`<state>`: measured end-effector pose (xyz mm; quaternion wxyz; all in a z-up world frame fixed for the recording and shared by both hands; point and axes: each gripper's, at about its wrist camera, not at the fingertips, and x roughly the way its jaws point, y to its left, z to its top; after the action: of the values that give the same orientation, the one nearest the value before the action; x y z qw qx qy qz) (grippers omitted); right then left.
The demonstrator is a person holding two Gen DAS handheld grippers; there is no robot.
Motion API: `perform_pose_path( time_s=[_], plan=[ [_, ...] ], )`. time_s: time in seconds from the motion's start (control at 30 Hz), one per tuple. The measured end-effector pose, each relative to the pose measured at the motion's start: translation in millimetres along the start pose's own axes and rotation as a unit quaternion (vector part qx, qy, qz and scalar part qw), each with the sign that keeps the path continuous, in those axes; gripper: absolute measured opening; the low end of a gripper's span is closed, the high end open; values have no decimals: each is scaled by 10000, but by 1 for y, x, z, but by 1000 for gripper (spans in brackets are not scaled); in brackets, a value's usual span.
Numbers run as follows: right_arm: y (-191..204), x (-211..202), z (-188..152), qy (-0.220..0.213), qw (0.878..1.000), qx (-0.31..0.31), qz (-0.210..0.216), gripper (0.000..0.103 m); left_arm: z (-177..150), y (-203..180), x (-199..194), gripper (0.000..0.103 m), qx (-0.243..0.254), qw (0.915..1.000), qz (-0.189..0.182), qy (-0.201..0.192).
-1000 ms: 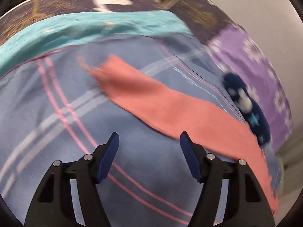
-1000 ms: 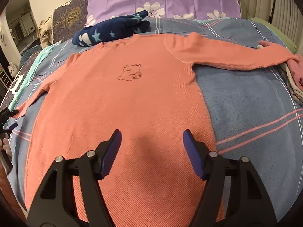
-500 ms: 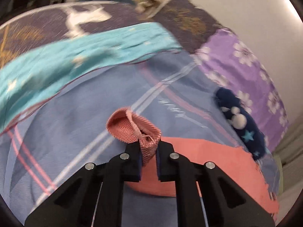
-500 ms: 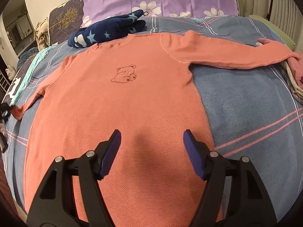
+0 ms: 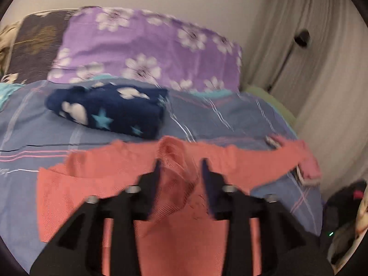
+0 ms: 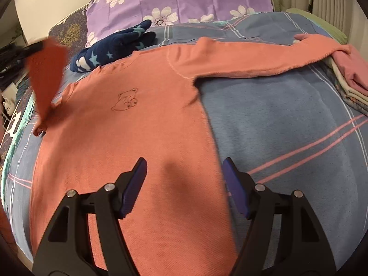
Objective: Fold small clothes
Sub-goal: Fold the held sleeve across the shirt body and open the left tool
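Right gripper is hovering over the lower body of the salmon long-sleeve shirt, jaws standing wide apart with nothing between them, shirt fabric lying flat just below and ahead. Past the jaws the bear print is showing on the chest, right sleeve stretching out to the far right, its cuff resting on a folded clothes stack. Far left of the jaws the left sleeve is hanging lifted in the air. Left gripper view is blurred; its jaws have just been opening, standing partly apart with the sleeve cuff sitting loose between them, pads apparently not pressing. Beyond, a navy star-print garment is lying on the blue plaid bedspread, purple flowered pillow farthest back.
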<state>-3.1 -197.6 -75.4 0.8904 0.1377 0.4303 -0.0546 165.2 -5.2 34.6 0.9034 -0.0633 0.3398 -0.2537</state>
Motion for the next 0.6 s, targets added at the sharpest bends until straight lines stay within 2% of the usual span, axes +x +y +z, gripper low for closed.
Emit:
perform_pose_path(
  time_s=[0.1,0.17,0.23,0.3,0.4,0.5,0.6],
  plan=[
    [-7,-5,4,-60,10000,-8,78,70,-25,-12,12,51,233,9993,44,290],
    [-10,-6,9,-58,9998,-43,197,70,-41,-4,4,57,288,9987,243,329],
    [-6,-2,17,-8,9991,-132,405,67,-56,7,-8,60,418,9963,688,298],
    [5,4,29,53,9970,-316,709,52,-71,27,-18,64,585,9908,1180,326],
    [28,14,47,77,9918,-624,1117,50,-87,58,-29,66,706,9775,1948,402],
    [59,39,71,221,9853,-883,1448,50,-97,98,-44,67,390,9673,2452,515],
    [75,67,86,574,9803,-729,1741,50,-105,133,-54,67,-163,9659,2507,619]
  ],
)
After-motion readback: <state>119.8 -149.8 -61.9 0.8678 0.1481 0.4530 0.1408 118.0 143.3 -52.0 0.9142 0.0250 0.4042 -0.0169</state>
